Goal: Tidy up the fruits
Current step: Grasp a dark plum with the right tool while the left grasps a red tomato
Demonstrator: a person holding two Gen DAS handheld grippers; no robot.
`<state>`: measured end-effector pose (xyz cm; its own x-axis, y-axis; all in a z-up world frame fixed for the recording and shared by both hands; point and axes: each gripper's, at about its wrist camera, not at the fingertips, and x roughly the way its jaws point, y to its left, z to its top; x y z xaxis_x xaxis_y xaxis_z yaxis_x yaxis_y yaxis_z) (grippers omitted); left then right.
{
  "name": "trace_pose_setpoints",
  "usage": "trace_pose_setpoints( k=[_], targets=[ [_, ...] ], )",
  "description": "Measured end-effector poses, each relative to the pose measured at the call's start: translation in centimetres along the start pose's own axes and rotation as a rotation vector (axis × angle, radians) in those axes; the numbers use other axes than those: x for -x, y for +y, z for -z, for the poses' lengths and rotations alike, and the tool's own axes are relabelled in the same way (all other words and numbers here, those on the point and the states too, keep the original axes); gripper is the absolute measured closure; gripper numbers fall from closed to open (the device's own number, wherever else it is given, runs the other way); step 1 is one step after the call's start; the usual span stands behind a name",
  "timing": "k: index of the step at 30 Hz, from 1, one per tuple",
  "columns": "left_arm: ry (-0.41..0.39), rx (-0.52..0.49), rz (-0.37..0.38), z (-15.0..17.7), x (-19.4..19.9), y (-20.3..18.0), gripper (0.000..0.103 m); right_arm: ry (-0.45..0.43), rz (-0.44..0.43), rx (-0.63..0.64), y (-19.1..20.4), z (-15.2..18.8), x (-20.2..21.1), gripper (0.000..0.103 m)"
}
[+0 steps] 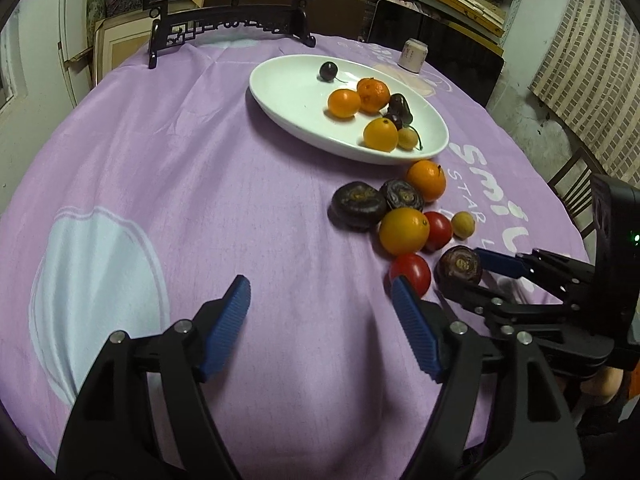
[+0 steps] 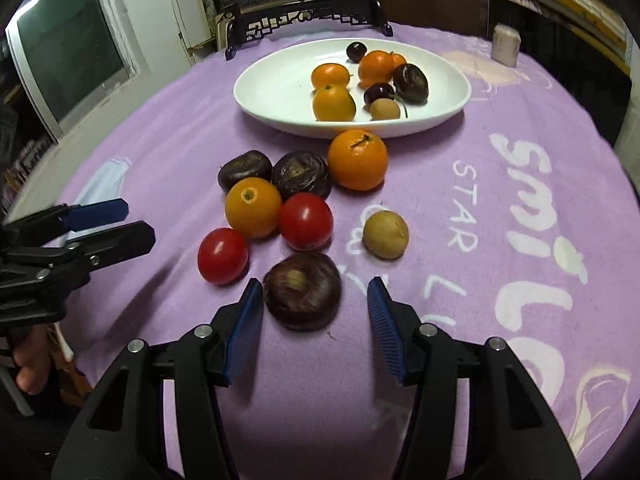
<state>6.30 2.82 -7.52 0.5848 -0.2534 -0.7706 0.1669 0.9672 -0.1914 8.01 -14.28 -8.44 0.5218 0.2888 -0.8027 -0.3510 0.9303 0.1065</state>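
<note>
Worktop [image 2: 460, 128], covered in a purple cloth [image 1: 180, 168] with white lettering, is carrying the fruit in two groups.

Dish [image 2: 272, 92], white, oval, is sitting toward the far side. It is holding three oranges, two dark cherries, one dark brown fruit and one small tan fruit.

Loose group, lying on the cloth just in front of the dish:
- orange [image 2: 357, 160], lying nearest the dish rim
- two dark brown fruits [image 2: 245, 168] [image 2: 301, 174], lying side by side
- yellow-orange fruit [image 2: 253, 207], touching a red tomato [image 2: 306, 221]
- second tomato [image 2: 223, 255], lying nearer the camera
- tan fruit [image 2: 385, 234], lying apart to the right
- dark fruit [image 2: 303, 297], lying nearest

Right tool [image 2: 316, 320] is standing with jaws apart, the dark fruit lying between the blue pads [image 2: 246, 320] and not pressed by them.

Left tool [image 1: 320, 328] is standing with jaws wide apart over bare cloth, nothing between them, left of the loose group.

Cup [image 1: 414, 56], pale, is standing beyond the dish. A dark carved stand [image 1: 228, 28] is standing at the far edge.
</note>
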Motion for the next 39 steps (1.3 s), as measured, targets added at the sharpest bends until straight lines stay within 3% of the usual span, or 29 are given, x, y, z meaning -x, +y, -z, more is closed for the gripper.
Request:
trace_pose_setpoints(
  k=[3, 4, 8, 14, 17, 20, 24, 39],
  targets=[
    [0.009, -0.015, 0.015, 0.1, -0.1, -0.9, 0.028, -0.019, 0.042, 0.039, 0.5, 0.2, -0.2, 0.053],
    [0.011, -0.025, 0.017, 0.2, -0.2, -1.3, 0.028, -0.026, 0.055, 0.053, 0.7, 0.3, -0.2, 0.063],
    [0.025, -0.065, 0.033, 0.2, -0.5, -3.2, 0.028, -0.026, -0.007, 0.005, -0.5, 0.6, 0.5, 0.063],
    [0.059, -0.1, 0.038, 0.2, -2.0, -5.3, 0.032, -0.057, 0.021, -0.08, -3.3, 1.6, 2.4, 0.063],
    [0.088, -0.096, 0.023, -0.2, -3.3, -5.9, 0.045, -0.062, 0.015, -0.088, -3.8, 2.2, 2.9, 0.063],
    [0.09, -0.104, -0.008, -0.5, -4.2, -6.3, 0.051, -0.06, 0.003, -0.103, -4.2, 2.6, 3.0, 0.063],
    [0.087, -0.117, -0.031, -0.6, -4.7, -6.6, 0.075, -0.064, -0.008, -0.119, -4.8, 2.8, 3.2, 0.063],
    [0.042, -0.105, 0.007, -0.6, -1.9, -6.3, 0.075, -0.08, -0.027, -0.086, -3.8, 1.5, 4.0, 0.063]
  ],
)
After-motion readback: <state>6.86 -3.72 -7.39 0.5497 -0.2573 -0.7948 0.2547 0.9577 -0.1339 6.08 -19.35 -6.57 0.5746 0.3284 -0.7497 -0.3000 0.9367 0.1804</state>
